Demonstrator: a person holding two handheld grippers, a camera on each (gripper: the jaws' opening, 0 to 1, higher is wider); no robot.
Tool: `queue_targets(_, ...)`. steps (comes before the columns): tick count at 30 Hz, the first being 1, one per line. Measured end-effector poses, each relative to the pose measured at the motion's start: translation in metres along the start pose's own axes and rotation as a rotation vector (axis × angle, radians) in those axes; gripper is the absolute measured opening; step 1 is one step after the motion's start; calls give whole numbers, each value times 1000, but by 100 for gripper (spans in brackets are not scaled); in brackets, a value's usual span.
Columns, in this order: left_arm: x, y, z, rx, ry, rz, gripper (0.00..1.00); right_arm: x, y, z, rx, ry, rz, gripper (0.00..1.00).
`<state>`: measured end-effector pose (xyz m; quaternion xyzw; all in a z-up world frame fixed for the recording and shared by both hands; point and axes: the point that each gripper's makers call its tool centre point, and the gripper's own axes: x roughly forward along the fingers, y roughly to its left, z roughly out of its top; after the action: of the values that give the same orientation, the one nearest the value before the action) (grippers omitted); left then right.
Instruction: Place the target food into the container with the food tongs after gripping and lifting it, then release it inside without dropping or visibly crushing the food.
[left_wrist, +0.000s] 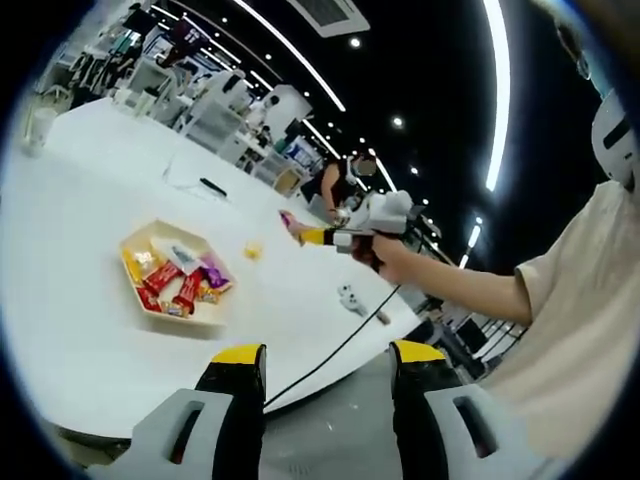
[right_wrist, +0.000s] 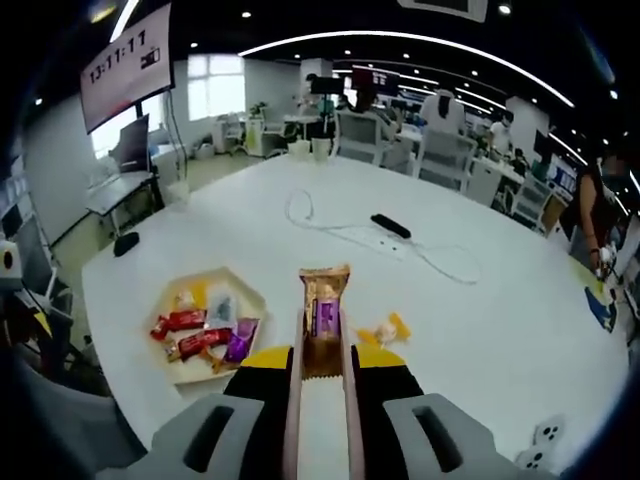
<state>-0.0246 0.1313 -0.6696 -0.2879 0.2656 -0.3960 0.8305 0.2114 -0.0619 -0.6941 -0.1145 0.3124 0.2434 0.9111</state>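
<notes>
Counter: wide white round counter (right_wrist: 480, 300) below both grippers.
Container: pale hexagonal tray (right_wrist: 262, 300) of wrapped sweets, ahead and left of the right gripper.
Right gripper (right_wrist: 322, 365): clenched on pale food tongs (right_wrist: 322, 420), which pinch a brown wrapped snack bar (right_wrist: 323, 310).
Key relation: bar's long axis runs forward along the jaws; tray lies just left, so judged a short leftward carry.
Left gripper (left_wrist: 325, 355): released, holding nothing, well apart from the tray.

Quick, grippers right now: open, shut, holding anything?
Left gripper: open, holding nothing.
Right gripper: shut on the food tongs, which pinch a wrapped snack above the table.
</notes>
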Motion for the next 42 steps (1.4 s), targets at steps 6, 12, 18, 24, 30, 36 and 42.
queue_targets(6,-3,1,-1,-3,-6,5,49,4,17,5,-10,-7,24,21)
queue_targets(12,-5,2,-3,-7,-12,12,49,11,34,9,-15,-13,54,21)
queue_targets(18,-8,3,-2,-10,-22,20,49,17,53,13,-21,-18,85,21)
queue_targets(24,-9,4,-3,-14,-29,24,49,21,76,15,-52,-13,128,21)
queue_targets(30,-11,4,-5,-19,-34,28,49,24,91,15,-65,-10,154,21)
queue_targets(36,-13,5,-6,-22,-39,31,49,26,106,16,-81,-10,181,21)
queue_targets(42,-13,5,-6,-23,-44,31,49,27,116,19,-88,-14,197,21)
